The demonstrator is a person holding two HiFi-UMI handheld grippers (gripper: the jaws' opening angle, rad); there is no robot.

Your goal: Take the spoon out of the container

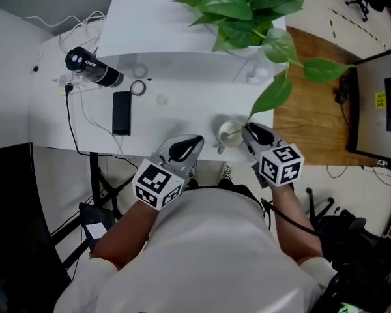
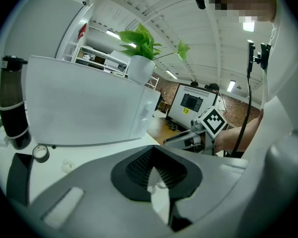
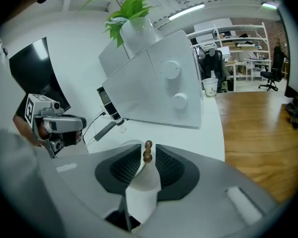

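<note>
A small white container (image 1: 228, 134) stands near the front edge of the white table (image 1: 176, 119). In the right gripper view the brown beaded end of the spoon's (image 3: 148, 151) handle sticks up out of the container (image 3: 126, 144). It sits between the jaws of my right gripper (image 3: 148, 156), with a slight gap beside it. In the head view that gripper (image 1: 247, 129) reaches the container from the right. My left gripper (image 1: 197, 139) hovers just left of the container; its jaws (image 2: 153, 168) are together with nothing in them.
A black phone (image 1: 121, 113), a tape roll (image 1: 137, 88) and a black bottle (image 1: 92, 68) with cables lie at the left of the table. A white box-shaped appliance (image 1: 182, 25) with a leafy plant (image 1: 247, 5) on top stands at the back. Wooden floor (image 1: 313, 122) lies to the right.
</note>
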